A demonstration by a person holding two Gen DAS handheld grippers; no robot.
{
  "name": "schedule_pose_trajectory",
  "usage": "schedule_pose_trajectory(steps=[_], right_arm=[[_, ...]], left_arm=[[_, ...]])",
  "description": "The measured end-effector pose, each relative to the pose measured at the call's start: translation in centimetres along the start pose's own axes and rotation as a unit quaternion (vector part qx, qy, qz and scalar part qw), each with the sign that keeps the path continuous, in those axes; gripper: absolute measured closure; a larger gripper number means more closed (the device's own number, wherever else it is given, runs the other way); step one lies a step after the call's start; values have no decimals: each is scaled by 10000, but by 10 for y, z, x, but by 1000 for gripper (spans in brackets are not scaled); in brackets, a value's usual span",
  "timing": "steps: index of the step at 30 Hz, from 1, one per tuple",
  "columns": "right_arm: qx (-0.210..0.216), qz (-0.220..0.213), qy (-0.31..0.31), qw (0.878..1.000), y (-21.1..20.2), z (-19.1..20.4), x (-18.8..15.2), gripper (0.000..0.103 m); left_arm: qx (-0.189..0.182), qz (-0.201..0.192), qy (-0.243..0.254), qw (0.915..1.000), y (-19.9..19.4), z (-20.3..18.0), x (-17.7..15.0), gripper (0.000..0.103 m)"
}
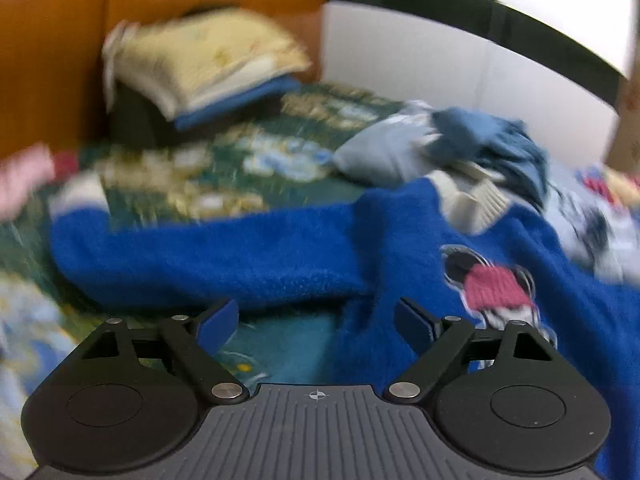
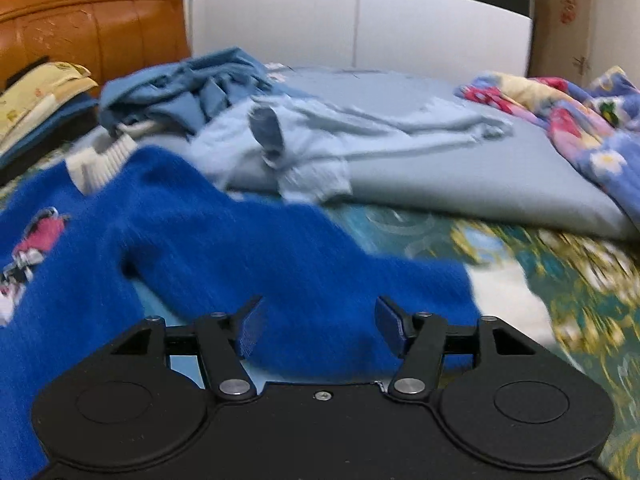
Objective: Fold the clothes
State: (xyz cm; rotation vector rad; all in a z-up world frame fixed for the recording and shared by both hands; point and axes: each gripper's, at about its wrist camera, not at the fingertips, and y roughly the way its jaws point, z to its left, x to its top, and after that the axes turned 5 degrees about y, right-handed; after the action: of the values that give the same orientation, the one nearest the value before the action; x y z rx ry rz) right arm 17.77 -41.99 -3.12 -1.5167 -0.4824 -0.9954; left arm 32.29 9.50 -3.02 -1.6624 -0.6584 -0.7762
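Bed (image 2: pixel 560 280): I see its green flowered cover under everything.
Sweater (image 2: pixel 224 240): blue, spread flat near me, sleeves reaching left and right.
Left gripper (image 1: pixel 316 322): wide, holding nothing.
Right gripper (image 2: pixel 318 326): apart over the sleeve, gripping nothing.

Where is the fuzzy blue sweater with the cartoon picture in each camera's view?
Left wrist view: the blue sweater spreads across the middle, its cartoon patch at lower right, just beyond the left gripper.
Right wrist view: it fills the left and centre, cartoon patch at the far left edge, one sleeve lying in front of the right gripper.
Shared landmark: the orange headboard.
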Motion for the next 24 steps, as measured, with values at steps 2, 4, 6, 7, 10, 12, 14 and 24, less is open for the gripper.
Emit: schedule_pose_trajectory(steps=[2, 4, 6, 7, 10, 12, 14, 24], right_arm=[[169, -40, -216, 9996, 11, 10, 14, 44], [326, 12, -490, 9983, 26, 22, 27, 44], [416, 129, -622, 9971, 45, 31, 40, 44], [442, 187, -613, 9970, 55, 35, 46, 44], [525, 358, -488, 9968, 85, 42, 62, 43], [720, 468, -401, 9955, 103, 48, 70, 43], [945, 564, -403, 9931, 120, 57, 75, 43], [1153, 950, -522, 9874, 195, 93, 95, 42]], left_arm=[[-122, 215, -522, 9983, 16, 6, 0, 22], [-137, 276, -984, 9947, 29, 11, 0, 22], [-121, 304, -1445, 9890, 40, 18, 1, 22], [-101, 332, -1721, 9845, 47, 23, 1, 22], [-9, 261, -2304, 9727, 64, 32, 4, 21], [3, 202, -2565, 9663, 71, 37, 8, 19], [-41, 154, -2885, 9573, 77, 43, 11, 19], [-236, -231, -3663, 9299, 106, 69, 16, 75]])
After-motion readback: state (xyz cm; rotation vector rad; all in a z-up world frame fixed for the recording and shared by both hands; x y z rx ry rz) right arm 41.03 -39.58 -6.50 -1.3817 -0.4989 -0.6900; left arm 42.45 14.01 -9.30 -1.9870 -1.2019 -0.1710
